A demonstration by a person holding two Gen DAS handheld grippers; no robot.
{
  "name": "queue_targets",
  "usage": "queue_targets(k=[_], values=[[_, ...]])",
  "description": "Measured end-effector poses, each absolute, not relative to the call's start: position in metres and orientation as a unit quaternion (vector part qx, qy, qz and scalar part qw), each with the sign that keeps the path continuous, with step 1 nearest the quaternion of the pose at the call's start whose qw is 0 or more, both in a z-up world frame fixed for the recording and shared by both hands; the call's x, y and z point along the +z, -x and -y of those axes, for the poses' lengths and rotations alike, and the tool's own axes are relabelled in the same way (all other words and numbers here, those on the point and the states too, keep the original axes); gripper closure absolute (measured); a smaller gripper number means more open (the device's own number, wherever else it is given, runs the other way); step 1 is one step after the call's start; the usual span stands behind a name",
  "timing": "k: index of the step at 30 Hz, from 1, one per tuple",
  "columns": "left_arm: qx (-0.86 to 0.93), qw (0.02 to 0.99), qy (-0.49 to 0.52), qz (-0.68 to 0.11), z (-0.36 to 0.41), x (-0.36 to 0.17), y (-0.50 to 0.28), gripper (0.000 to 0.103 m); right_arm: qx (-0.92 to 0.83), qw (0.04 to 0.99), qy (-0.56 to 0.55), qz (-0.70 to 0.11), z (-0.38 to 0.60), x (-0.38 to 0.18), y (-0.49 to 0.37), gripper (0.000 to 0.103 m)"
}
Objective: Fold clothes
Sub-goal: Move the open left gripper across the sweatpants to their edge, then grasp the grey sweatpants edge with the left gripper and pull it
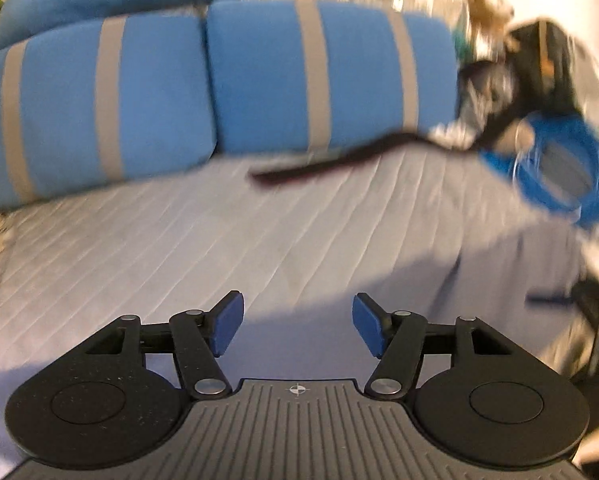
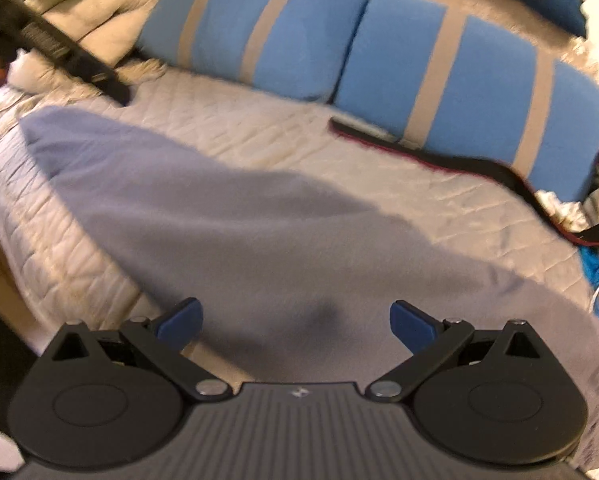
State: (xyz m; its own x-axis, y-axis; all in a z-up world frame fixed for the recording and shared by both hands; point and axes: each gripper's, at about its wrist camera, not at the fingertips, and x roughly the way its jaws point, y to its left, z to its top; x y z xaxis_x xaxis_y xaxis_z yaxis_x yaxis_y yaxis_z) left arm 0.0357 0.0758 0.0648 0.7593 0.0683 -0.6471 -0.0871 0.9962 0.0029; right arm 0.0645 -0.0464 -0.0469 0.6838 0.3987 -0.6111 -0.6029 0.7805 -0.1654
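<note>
The grey-lilac garment [image 2: 283, 240] lies spread flat on the quilted bed cover [image 2: 259, 136], running from ten o'clock down to four o'clock in the right wrist view. The right gripper [image 2: 295, 326] hovers over its near edge, jaws wide and empty. The left gripper [image 1: 298, 326] is also parted (nothing between its blue pads), above the cloth's near part. Striped blue pillows [image 1: 319, 76] sit at twelve o'clock, a dark strap [image 1: 331, 160] just before them.

Quilt [image 2: 259, 136] seems passable; 2 pillows [image 2: 439, 80], strap [image 2: 439, 160] block beyond.
</note>
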Motion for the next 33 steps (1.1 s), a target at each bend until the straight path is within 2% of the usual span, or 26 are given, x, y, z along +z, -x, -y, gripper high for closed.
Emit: queue_targets(k=[5, 10, 17, 21, 22, 23, 26, 28, 33], values=[[0.011, 0.948, 0.058, -0.312, -0.049, 0.045, -0.092, 0.044, 0.217, 0.913, 0.145, -0.313, 0.051, -0.057, -0.086, 0.0], [-0.012, 0.954, 0.06, -0.294, -0.033, 0.008, -0.11, 0.044, 0.18, 0.907, 0.127, -0.358, 0.06, -0.081, -0.1, 0.0], [-0.107, 0.916, 0.055, -0.383, -0.025, -0.019, -0.151, 0.045, 0.194, 0.92, 0.103, -0.326, 0.075, -0.093, -0.095, 0.0], [-0.138, 0.9, -0.01, -0.412, -0.018, -0.028, -0.165, 0.046, 0.196, 0.919, 0.101, -0.327, 0.075, -0.093, -0.098, 0.0], [-0.147, 0.898, 0.001, -0.416, -0.019, -0.029, -0.166, 0.054, 0.197, 0.918, 0.099, -0.33, 0.075, -0.092, -0.1, 0.0], [-0.16, 0.892, 0.013, -0.423, -0.021, -0.031, -0.167, 0.069, 0.199, 0.917, 0.098, -0.332, 0.076, -0.092, -0.102, 0.0], [-0.183, 0.89, -0.001, -0.418, -0.015, -0.03, -0.16, 0.095, 0.204, 0.915, 0.098, -0.334, 0.077, -0.091, -0.102, 0.0], [-0.191, 0.895, -0.036, -0.402, -0.006, -0.027, -0.148, 0.099, 0.205, 0.915, 0.1, -0.334, 0.076, -0.091, -0.1, 0.0], [-0.223, 0.892, -0.095, -0.381, 0.012, -0.021, -0.123, 0.1, 0.207, 0.914, 0.101, -0.336, 0.077, -0.09, -0.1, 0.0]])
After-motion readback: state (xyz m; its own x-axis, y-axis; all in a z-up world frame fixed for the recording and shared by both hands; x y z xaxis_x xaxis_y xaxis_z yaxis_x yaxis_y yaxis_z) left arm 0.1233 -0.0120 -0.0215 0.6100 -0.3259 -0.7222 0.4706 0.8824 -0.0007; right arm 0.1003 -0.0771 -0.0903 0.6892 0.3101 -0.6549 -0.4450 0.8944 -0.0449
